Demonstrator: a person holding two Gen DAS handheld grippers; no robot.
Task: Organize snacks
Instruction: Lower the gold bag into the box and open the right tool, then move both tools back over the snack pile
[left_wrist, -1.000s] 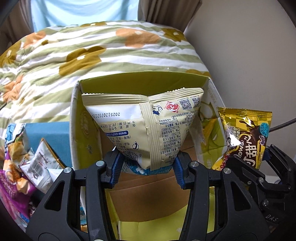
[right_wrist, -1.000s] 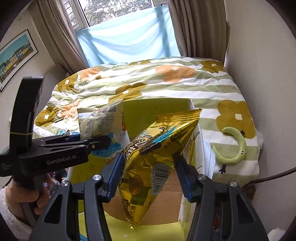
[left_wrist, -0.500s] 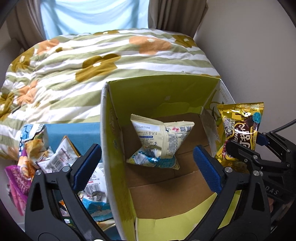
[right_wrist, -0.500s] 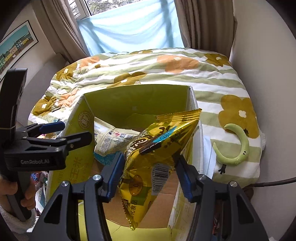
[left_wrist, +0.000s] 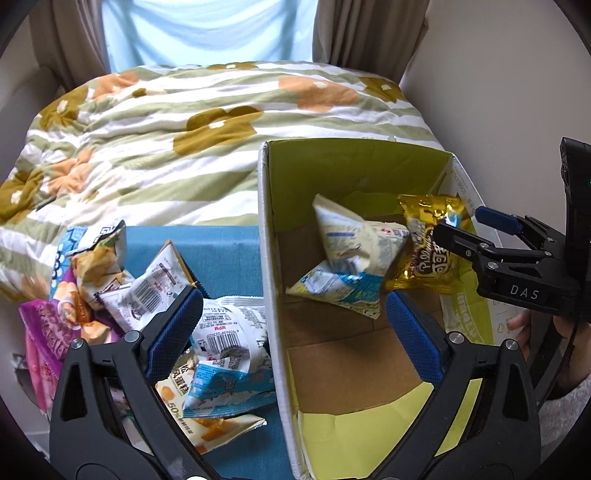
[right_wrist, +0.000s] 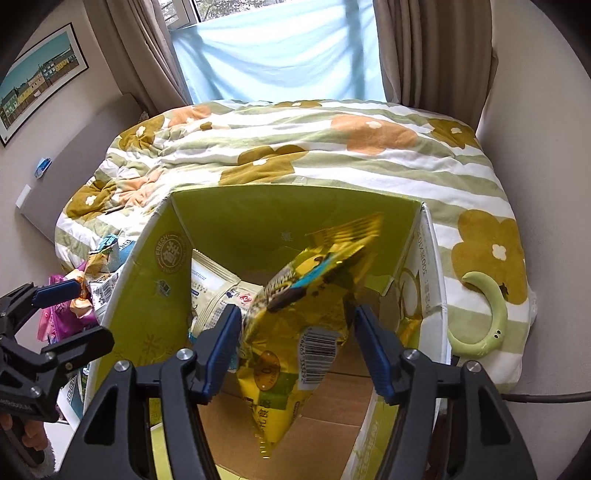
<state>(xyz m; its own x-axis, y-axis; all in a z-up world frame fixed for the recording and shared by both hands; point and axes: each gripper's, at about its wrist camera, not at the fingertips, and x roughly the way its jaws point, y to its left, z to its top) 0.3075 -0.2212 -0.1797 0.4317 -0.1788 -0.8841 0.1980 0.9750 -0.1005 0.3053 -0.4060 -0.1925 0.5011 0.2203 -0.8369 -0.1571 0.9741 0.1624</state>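
Note:
A green-lined cardboard box (left_wrist: 354, 173) (right_wrist: 288, 218) stands on the bed. A cream and blue snack bag (left_wrist: 347, 258) (right_wrist: 214, 291) lies inside it. My left gripper (left_wrist: 291, 328) is open and empty, straddling the box's left wall. My right gripper (right_wrist: 295, 350) (left_wrist: 461, 229) is over the box with its jaws spread apart, and the gold snack bag (right_wrist: 306, 317) (left_wrist: 428, 247) hangs between its pads, blurred. Several loose snack bags (left_wrist: 155, 314) (right_wrist: 81, 291) lie on a blue cloth (left_wrist: 207, 247) left of the box.
The striped flowered quilt (left_wrist: 184, 122) covers the bed behind the box. A green crescent toy (right_wrist: 484, 317) lies on the quilt right of the box. A wall runs close on the right. A cable (right_wrist: 546, 397) trails at lower right.
My left gripper let the cream bag fall into the box, opened and pulled back to the left. My right gripper moved over the box and its jaws have widened around the gold bag.

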